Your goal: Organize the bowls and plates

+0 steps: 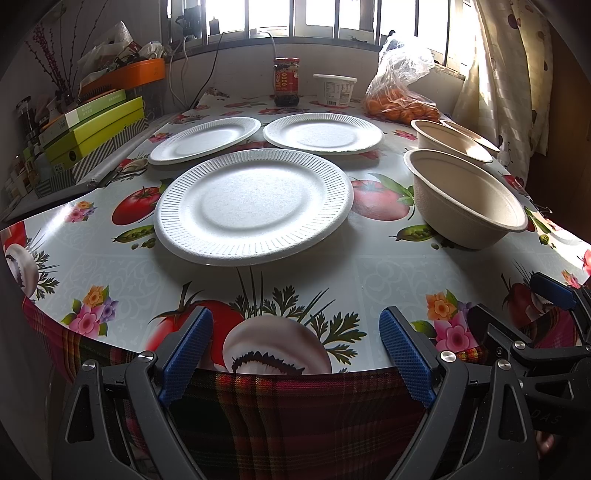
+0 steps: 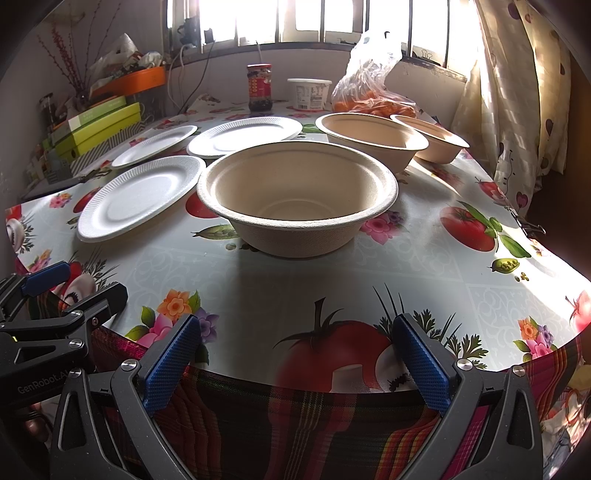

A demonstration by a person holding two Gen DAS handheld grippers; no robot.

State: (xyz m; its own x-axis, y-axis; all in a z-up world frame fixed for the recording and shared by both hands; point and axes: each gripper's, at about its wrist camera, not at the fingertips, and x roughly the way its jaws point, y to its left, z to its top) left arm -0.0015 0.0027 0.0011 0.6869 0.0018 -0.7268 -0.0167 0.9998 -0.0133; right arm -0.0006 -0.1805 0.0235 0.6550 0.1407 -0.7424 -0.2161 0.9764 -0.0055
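Sunlit vegetable-print tablecloth (image 1: 110, 258) carries three plates (image 1: 253, 206) left, three bowls (image 2: 297, 195) right, unstacked; I hold left gripper (image 1: 295, 354) and right gripper (image 2: 295, 363) spread, empty, at the table's near edge.

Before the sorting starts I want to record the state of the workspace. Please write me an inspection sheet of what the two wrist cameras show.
Surface: table under a vegetable-print cloth.
Job's things: three white plates, near, back left, back right, lying apart; three beige bowls, near, middle, far, all upright, unstacked.
Clutter: sauce jar, white tub, bag of oranges, stacked boxes.
Grippers: left gripper and right gripper open, holding nothing, at the near table edge.
Cables: wires on the back wall.
Surroundings: barred window, curtain.
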